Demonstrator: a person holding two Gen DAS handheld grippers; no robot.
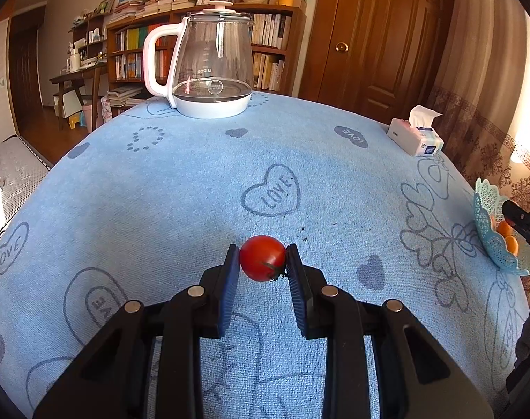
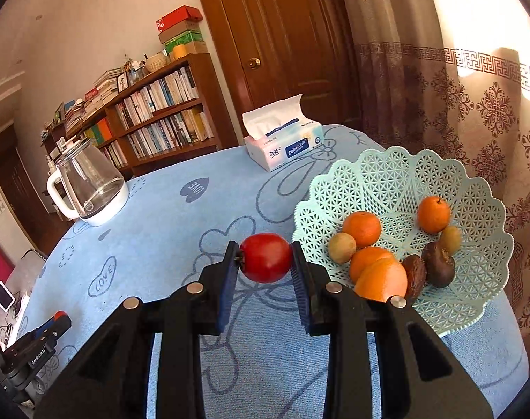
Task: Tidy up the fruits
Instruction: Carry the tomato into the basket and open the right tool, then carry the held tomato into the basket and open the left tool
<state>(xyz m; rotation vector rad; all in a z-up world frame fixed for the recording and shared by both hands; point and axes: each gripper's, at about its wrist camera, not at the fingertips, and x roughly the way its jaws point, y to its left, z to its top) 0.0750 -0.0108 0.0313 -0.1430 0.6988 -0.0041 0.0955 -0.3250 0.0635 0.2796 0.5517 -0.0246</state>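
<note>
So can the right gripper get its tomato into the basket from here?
Probably yes. The right gripper is shut on a tomato, and the basket sits just beside it on the right. Nothing stands between them, and the near side of the basket has bare space.

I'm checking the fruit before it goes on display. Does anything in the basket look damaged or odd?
Yes: in the mint lattice basket, two dark brown, wrinkled fruits beside the oranges look shrivelled, possibly overripe. Nothing is spilled, and both held tomatoes look intact.

left claw (image 1: 262, 256): clamped, tilted down | right claw (image 2: 265, 256): clamped, tilted down
</note>
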